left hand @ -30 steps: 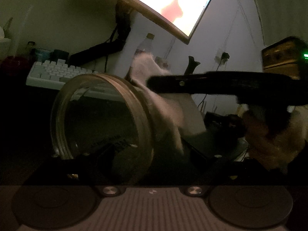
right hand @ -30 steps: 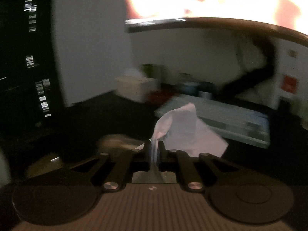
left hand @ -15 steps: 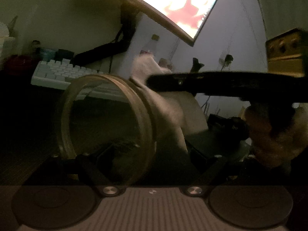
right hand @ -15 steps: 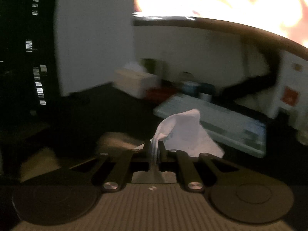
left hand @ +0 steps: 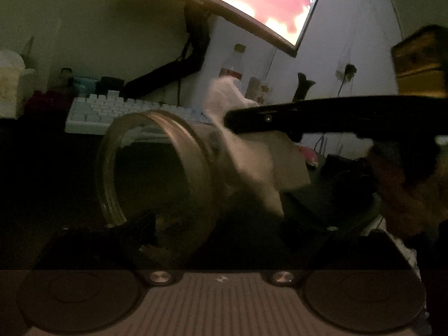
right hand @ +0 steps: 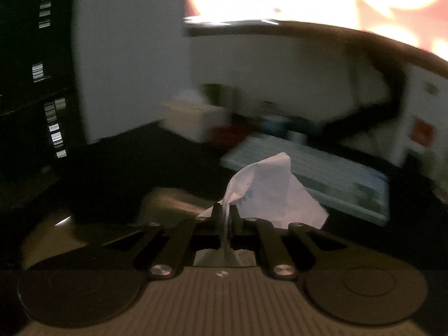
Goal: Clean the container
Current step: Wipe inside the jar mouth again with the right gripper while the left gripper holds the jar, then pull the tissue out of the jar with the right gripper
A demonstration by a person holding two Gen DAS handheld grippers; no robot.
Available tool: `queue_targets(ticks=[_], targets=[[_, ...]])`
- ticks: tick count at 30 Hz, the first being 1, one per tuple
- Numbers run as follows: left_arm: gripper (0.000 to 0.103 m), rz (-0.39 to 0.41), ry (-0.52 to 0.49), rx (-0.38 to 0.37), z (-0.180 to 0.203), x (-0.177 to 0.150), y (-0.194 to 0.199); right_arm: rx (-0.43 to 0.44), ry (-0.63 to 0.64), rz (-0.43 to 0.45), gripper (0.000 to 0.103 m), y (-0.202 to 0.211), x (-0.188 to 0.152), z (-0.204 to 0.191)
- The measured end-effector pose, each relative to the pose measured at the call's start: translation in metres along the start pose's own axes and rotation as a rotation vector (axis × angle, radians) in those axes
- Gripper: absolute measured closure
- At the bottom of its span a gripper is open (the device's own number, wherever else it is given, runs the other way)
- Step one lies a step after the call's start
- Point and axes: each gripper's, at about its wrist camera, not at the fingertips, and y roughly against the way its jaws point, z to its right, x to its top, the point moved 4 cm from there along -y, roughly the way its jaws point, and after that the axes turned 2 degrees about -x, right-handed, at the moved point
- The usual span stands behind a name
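In the left wrist view my left gripper (left hand: pixel 218 224) is shut on a clear glass jar (left hand: pixel 156 173), held on its side with the open mouth facing left. My right gripper (left hand: pixel 232 117) reaches in from the right, shut on a white tissue (left hand: pixel 240 145) that lies against the jar's outer wall behind the rim. In the right wrist view the right gripper (right hand: pixel 225 212) is shut on the same tissue (right hand: pixel 268 187), which fans out beyond the fingertips. The jar's brownish side (right hand: pixel 168 201) shows dimly, low on the left.
The room is dark. A white keyboard (left hand: pixel 112 112) lies on the desk behind the jar, under a bright curved monitor (left hand: pixel 266 5). A plastic bottle (left hand: pixel 232 64) stands behind the tissue. A pale box (right hand: pixel 193 117) sits far left of the keyboard.
The jar has turned a little, its mouth now facing more to the left. The right gripper with the tissue has slid slightly along the jar's outside.
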Motion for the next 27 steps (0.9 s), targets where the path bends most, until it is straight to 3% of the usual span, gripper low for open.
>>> queue_targets(ticks=[2, 9, 16, 19, 20, 23, 27], targets=[[0.000, -0.009, -0.008, 0.028, -0.001, 0.001, 0.001, -0.044, -0.006, 0.006, 0.095, -0.004, 0.001, 0.005], [0.001, 0.001, -0.012, 0.031, -0.002, 0.000, 0.001, 0.119, 0.091, 0.071, 0.096, 0.012, -0.010, -0.041], [0.006, 0.033, -0.007, 0.068, -0.006, 0.001, 0.003, -0.051, -0.087, 0.076, 0.093, -0.013, -0.011, 0.025], [0.039, 0.061, 0.034, 0.115, -0.014, 0.003, 0.004, -0.139, -0.077, 0.078, 0.093, -0.011, -0.016, 0.027], [0.056, 0.064, 0.044, 0.121, -0.016, 0.003, 0.004, -0.173, -0.066, 0.082, 0.093, -0.008, -0.020, 0.025], [0.069, 0.091, 0.031, 0.123, -0.010, 0.004, 0.008, -0.227, -0.110, 0.050, 0.092, -0.004, -0.039, 0.024], [0.087, 0.144, -0.046, 0.221, 0.017, 0.008, 0.012, -0.126, -0.239, -0.036, 0.094, -0.017, -0.064, 0.027]])
